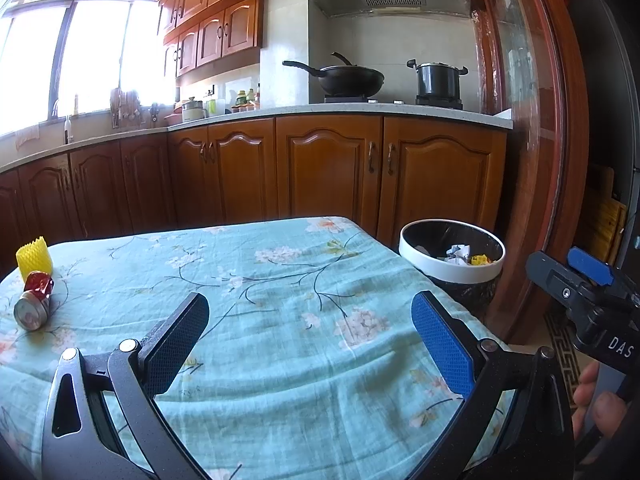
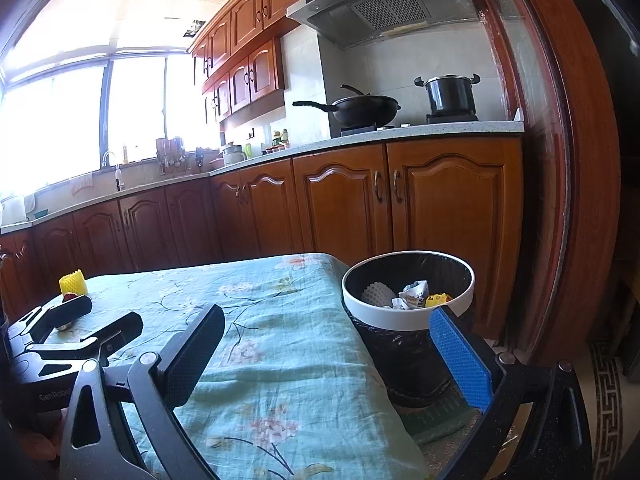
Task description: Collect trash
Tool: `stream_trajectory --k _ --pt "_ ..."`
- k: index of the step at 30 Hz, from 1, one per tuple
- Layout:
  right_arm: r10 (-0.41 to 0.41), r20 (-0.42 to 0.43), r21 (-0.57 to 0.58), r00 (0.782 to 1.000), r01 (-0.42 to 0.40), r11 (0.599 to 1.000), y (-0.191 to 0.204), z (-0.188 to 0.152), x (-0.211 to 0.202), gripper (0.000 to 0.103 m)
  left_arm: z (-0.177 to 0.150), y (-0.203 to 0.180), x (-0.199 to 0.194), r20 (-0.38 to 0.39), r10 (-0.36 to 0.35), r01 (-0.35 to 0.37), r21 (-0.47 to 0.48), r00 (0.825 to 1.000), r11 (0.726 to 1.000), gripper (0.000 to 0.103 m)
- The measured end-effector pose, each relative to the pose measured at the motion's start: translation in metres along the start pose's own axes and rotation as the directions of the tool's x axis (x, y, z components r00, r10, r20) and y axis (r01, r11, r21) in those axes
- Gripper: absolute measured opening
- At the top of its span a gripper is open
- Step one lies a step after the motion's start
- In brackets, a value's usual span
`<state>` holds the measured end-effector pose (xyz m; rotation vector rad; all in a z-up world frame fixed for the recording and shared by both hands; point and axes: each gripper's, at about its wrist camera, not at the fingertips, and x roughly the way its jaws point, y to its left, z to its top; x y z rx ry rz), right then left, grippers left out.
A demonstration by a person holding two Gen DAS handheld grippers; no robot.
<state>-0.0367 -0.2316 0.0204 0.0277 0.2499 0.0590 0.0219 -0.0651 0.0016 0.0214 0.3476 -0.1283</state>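
The table (image 1: 280, 280) carried a light-blue floral cloth and served as reference. The left gripper (image 1: 310, 344) hovered over the table's near part, its black and blue fingers spread wide with nothing between them. The right gripper (image 2: 326, 356) hung above the table's right edge, fingers likewise wide apart and empty; its blue finger (image 2: 460, 360) overlapped the bin in view.

The trash bin (image 1: 448, 270), black-lined with a white rim, stood on the floor just beside the table's right far corner. Inside lay crumpled white paper (image 2: 412, 292), a yellow wrapper (image 2: 436, 299) and a white foam net (image 2: 376, 292).

Remaining trash sat at the table's far left corner: a yellow foam fruit net (image 1: 34, 258) upright, a red foil wrapper (image 1: 39, 282) just in front of it, and a small metal can (image 1: 31, 312) lying on its side, touching the wrapper.

In the left wrist view, a hand (image 1: 596, 404) held the right gripper's body off the table's right side.

Beyond the table stood wooden kitchen cabinets (image 1: 328, 168), with a wok (image 1: 348, 78) and a pot (image 1: 438, 78) on the stove.
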Motion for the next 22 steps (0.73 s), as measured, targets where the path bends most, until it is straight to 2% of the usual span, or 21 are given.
stream_trajectory --k 22 --pt "0.02 -0.062 0.025 0.998 -0.019 1.0 0.007 0.004 0.015 0.103 0.005 0.011 0.009 -0.044 -0.031 0.03 -0.034 0.999 0.999 0.103"
